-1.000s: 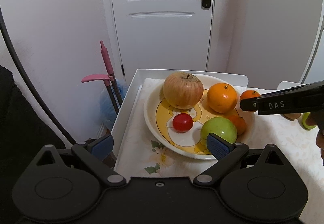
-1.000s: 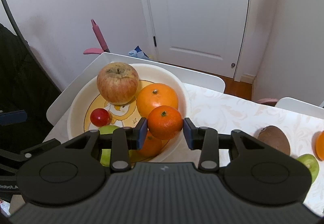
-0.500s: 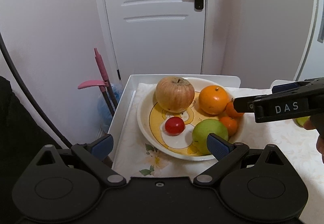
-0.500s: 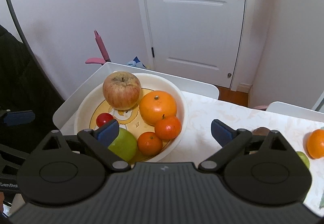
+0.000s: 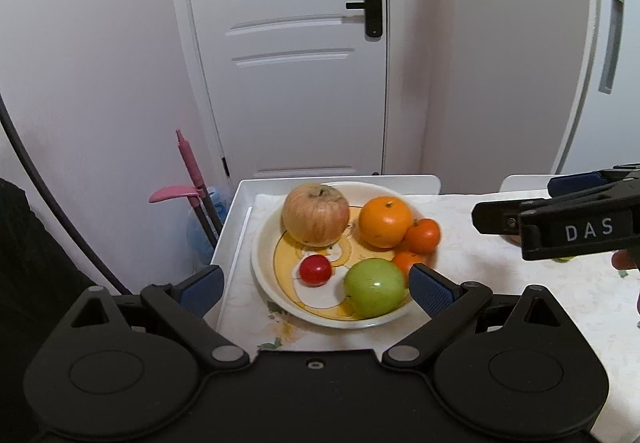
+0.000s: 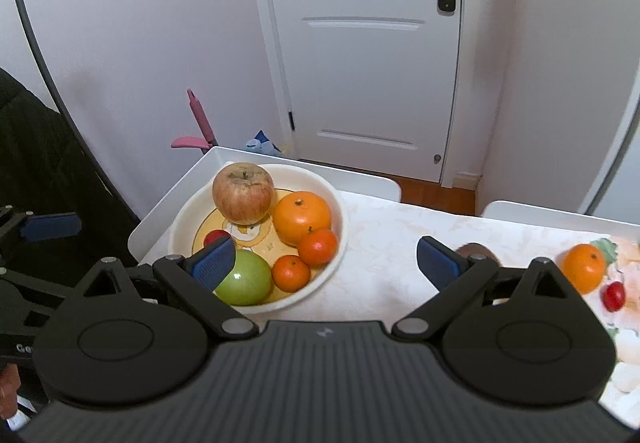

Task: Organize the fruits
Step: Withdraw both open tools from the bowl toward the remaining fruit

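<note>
With both jaws spread wide and nothing between them, the right hand-held gripper (image 6: 326, 259) hangs above the surface (image 6: 384, 243); its jaws have just been opening, and the tangerine (image 6: 318, 246) lies in the bowl (image 6: 338, 211) against the big orange (image 6: 302, 217). Left hand-held gripper (image 5: 316, 285) likewise wide open, empty, near the green apple (image 5: 374, 291). Outside the bowl to the right: an orange (image 6: 583, 267), a small red fruit (image 6: 613, 295), a brown fruit (image 6: 474, 251) partly hidden. Judgement: the orange is firm, round, light, liable to roll; take it across its middle, pads level, modest squeeze. The red fruit looks soft-skinned; grip gently.
</note>
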`<act>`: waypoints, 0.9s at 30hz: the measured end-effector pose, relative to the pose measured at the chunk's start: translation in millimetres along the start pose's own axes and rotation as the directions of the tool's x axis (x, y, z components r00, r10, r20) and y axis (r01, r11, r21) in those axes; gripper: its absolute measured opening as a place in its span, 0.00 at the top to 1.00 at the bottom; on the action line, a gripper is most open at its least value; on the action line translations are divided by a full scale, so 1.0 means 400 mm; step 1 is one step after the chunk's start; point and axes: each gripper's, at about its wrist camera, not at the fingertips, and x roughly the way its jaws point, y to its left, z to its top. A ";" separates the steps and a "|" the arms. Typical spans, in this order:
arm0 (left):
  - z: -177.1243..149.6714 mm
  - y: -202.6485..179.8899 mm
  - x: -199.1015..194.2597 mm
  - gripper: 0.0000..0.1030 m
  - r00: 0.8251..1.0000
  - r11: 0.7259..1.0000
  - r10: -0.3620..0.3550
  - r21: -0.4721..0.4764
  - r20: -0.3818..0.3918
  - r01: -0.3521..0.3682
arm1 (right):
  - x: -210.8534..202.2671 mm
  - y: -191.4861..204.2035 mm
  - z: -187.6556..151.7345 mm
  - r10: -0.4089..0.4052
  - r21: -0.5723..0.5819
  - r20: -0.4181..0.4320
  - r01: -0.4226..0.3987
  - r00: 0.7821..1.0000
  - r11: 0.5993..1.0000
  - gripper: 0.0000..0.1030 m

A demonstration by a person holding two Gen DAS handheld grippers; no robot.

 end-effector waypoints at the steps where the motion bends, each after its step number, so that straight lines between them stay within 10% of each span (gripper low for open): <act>1: 0.002 -0.009 -0.007 0.02 1.000 1.000 -0.001 0.001 0.003 0.001 | -0.013 -0.009 -0.001 -0.005 0.000 0.002 0.005 1.000 1.000 0.00; 27: 0.089 -0.374 -0.011 0.02 0.998 0.998 -0.065 0.001 0.002 0.065 | -0.238 -0.462 -0.059 -0.126 0.106 0.019 0.124 0.992 0.987 0.00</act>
